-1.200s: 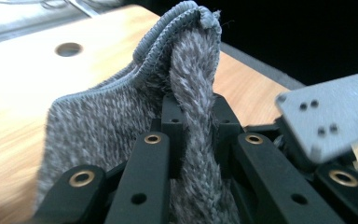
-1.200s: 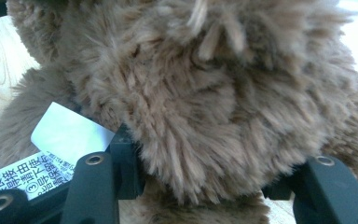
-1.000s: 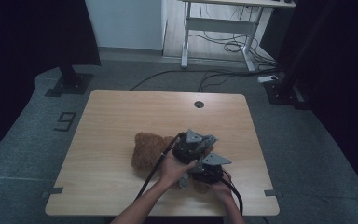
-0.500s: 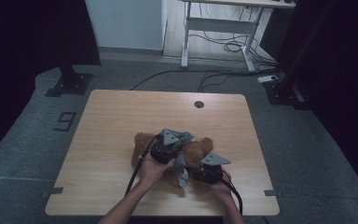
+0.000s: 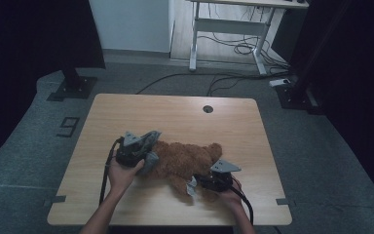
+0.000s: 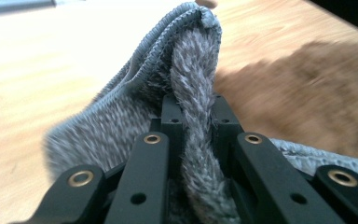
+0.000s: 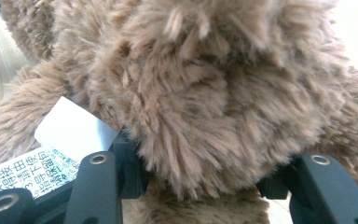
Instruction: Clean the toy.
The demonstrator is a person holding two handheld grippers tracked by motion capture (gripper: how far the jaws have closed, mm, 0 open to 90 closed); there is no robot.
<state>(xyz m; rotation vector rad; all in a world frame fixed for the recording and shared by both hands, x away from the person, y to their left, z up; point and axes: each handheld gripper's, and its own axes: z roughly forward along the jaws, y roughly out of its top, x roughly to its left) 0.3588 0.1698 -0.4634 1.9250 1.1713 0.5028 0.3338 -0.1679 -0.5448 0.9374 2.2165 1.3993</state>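
The brown plush toy (image 6: pixel 307 98) is motion-blurred in the left gripper view; its printed label (image 7: pixel 25 175) is cut off at the edge.

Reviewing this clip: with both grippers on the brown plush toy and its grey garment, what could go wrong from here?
1. The left gripper pinches only a thin fold of the grey knit garment; a harder pull could slip it out or stretch it.
2. The right gripper clamps bulky fur on the plush toy; it may slide off.
3. The white label lies against that jaw and could get caught or crumpled.
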